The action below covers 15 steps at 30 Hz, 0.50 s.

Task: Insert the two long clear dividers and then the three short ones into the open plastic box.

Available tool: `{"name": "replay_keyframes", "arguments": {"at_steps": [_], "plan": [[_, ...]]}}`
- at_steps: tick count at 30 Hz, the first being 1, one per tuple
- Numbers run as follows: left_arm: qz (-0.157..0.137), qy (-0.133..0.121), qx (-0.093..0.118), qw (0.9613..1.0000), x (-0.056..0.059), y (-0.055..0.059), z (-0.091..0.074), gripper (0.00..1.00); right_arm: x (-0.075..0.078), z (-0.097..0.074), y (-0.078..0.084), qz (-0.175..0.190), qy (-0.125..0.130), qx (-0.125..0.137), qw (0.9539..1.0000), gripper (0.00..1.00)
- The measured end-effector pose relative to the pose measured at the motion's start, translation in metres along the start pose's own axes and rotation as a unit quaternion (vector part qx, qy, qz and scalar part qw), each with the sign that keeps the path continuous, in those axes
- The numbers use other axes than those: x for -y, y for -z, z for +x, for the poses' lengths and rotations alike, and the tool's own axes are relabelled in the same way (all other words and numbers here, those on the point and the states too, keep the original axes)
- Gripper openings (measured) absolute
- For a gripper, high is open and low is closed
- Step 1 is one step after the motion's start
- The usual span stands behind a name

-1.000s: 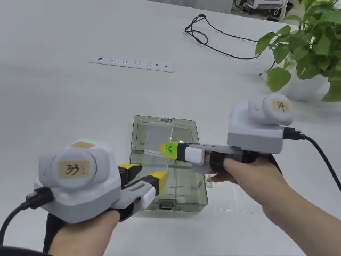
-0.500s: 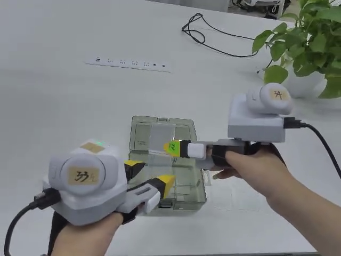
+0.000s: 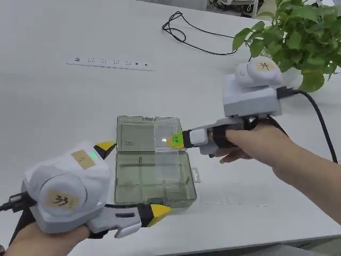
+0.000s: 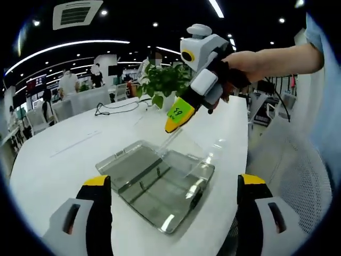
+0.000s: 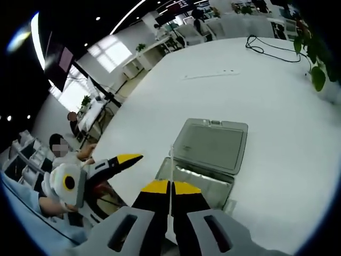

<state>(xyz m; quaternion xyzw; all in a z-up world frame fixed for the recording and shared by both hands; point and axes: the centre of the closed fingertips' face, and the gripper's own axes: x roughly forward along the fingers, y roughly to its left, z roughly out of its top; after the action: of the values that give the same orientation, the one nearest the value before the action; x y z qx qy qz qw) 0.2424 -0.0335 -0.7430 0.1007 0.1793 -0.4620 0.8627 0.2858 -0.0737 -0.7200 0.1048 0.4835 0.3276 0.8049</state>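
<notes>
Since a second ago the left gripper [image 3: 133,178] has drawn back toward the person, off the box front, and its jaws have spread much wider. The right gripper [image 3: 175,141] has kept its clamp on the divider above the box. The camera shifted too, so part of the change is only the view.

The white table [image 3: 64,106] carries everything. A potted plant [image 3: 298,32] sits far right, with a power strip [image 3: 109,63] and a black cable [image 3: 181,26] on the far side, all well apart from the work. The plastic box [image 3: 154,200] lies open near the table's front edge, lid flat behind the base. The left gripper's jaws gape, holding nothing, one tip by the box's left side and one just before its front wall. The right gripper's jaws are closed on the clear divider [image 3: 162,133], pinched at one edge. The panel stands upright over the hinge line and the back of the base.

Progress, as a judgement: early. One divider is in hand and looks not yet seated. Pale clear outlines on the table just right of the box look like spare dividers [image 3: 234,201] waiting.

Hard to make out:
- whether the faint lines inside the base are placed dividers or moulded ribs
- whether the held piece is long or short
- how many spares there are
- where the held panel's lower edge stands against the base
</notes>
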Motion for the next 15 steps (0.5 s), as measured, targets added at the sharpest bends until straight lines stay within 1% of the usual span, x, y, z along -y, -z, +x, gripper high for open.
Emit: {"name": "replay_keyframes", "arguments": {"at_steps": [1,2,3,5,6,7,8,10,11,12,13,14,15], "plan": [[-0.001,0.004,0.0,1.0,0.0,0.002,0.0,1.0,0.001,0.0,0.0,0.004,0.002,-0.006,1.0,0.01],[0.006,0.012,0.002,0.9999,0.002,0.002,-0.001,1.0,0.001,0.0,0.001,0.013,0.003,-0.014,0.9998,0.01],[0.013,0.012,0.006,0.9998,0.002,0.002,-0.002,1.0,0.001,-0.001,0.001,0.029,-0.001,-0.025,0.9993,0.01],[0.022,0.015,-0.002,0.9996,0.002,0.007,-0.002,1.0,0.002,-0.001,0.002,0.04,0.009,-0.041,0.9983,0.02],[0.027,0.018,-0.006,0.9995,0.001,0.011,-0.002,1.0,0.007,0.0,-0.003,0.039,0.011,-0.042,0.9983,0.02],[0.025,0.018,-0.005,0.9995,0.001,0.011,-0.002,1.0,0.009,0.0,-0.004,0.05,0.015,-0.051,0.9973,0.02],[0.023,0.018,-0.003,0.9996,0.0,0.011,-0.003,1.0,0.009,0.0,-0.006,0.055,0.013,-0.053,0.997,0.02],[0.018,0.019,0.0,0.9997,0.0,0.012,-0.004,1.0,0.011,0.0,-0.007,0.09,0.012,-0.067,0.9936,0.02],[0.017,0.019,0.001,0.9997,0.0,0.012,-0.004,1.0,0.013,0.001,-0.007,0.099,0.016,-0.073,0.9923,0.02],[0.017,0.02,0.002,0.9997,0.0,0.013,-0.004,1.0,0.014,0.0,-0.006,0.097,0.021,-0.077,0.9921,0.02],[0.016,0.022,0.002,0.9996,0.001,0.014,-0.003,0.99,0.018,0.0,-0.003,0.094,0.036,-0.09,0.9908,0.02],[0.014,0.022,0.003,0.9997,0.001,0.015,-0.003,0.99,0.02,0.0,0.0,0.089,0.043,-0.099,0.9902,0.02],[0.013,0.022,0.005,0.9997,0.002,0.015,-0.004,0.98,0.023,0.001,0.004,0.094,0.054,-0.115,0.9875,0.02]]}}
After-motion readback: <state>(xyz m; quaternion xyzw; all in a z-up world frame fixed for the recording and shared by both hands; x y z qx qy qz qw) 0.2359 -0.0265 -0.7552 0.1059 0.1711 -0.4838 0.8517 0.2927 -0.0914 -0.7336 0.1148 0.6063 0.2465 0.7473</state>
